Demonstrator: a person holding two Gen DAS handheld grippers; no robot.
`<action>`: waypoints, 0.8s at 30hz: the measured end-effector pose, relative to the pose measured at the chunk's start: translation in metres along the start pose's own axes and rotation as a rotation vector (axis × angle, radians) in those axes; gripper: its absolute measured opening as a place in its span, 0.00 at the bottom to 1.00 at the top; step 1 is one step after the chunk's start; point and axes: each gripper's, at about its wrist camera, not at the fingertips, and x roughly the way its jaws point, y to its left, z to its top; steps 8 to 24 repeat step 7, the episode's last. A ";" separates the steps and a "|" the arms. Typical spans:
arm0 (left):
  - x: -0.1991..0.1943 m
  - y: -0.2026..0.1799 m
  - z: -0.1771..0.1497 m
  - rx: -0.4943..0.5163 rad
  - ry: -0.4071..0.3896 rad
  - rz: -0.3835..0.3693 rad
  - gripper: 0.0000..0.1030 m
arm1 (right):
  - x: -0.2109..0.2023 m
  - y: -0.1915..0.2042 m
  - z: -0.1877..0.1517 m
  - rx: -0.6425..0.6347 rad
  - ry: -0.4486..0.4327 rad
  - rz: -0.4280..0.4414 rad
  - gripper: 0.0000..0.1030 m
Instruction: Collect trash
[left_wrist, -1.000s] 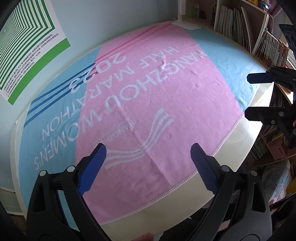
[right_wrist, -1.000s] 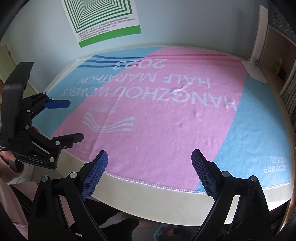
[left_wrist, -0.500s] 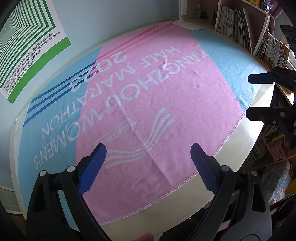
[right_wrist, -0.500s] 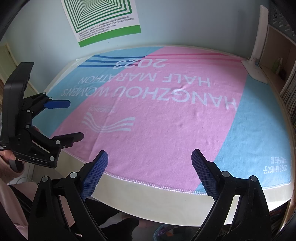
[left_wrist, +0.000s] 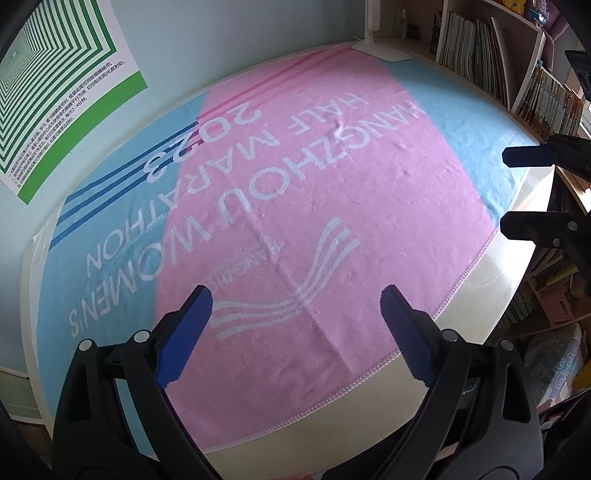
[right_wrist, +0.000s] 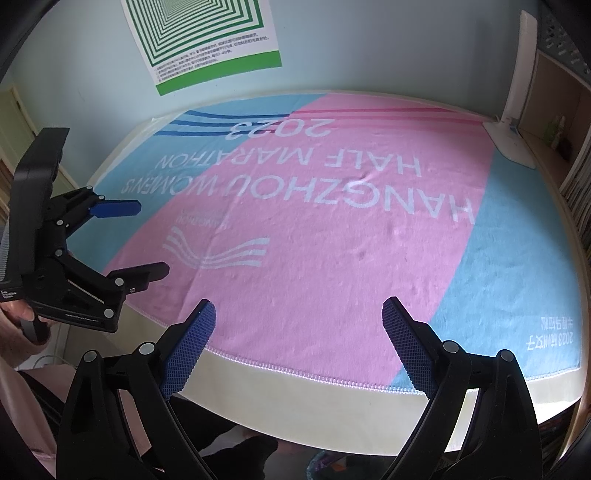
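No trash shows in either view. A pink and blue marathon towel (left_wrist: 295, 192) covers the cream table (left_wrist: 491, 288); it also shows in the right wrist view (right_wrist: 332, 229). My left gripper (left_wrist: 295, 325) is open and empty above the towel's near edge; it also shows at the left of the right wrist view (right_wrist: 144, 240). My right gripper (right_wrist: 299, 339) is open and empty above the table's front edge; it shows at the right of the left wrist view (left_wrist: 517, 192).
A white lamp base (left_wrist: 380, 51) stands at the table's far corner, also seen in the right wrist view (right_wrist: 513, 144). Bookshelves (left_wrist: 517, 81) line the right side. A green striped poster (right_wrist: 207, 37) hangs on the wall behind. A patterned bin (left_wrist: 554, 365) sits on the floor.
Both grippers have stayed open and nearly still; the views have shifted only slightly.
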 end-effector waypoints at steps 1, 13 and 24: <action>0.000 0.000 0.001 0.001 0.003 -0.004 0.87 | 0.000 -0.001 0.001 0.003 0.000 0.002 0.88; 0.001 0.000 0.001 0.003 0.004 -0.003 0.88 | 0.002 -0.002 0.004 0.007 -0.001 0.002 0.88; 0.001 0.000 0.001 0.003 0.004 -0.003 0.88 | 0.002 -0.002 0.004 0.007 -0.001 0.002 0.88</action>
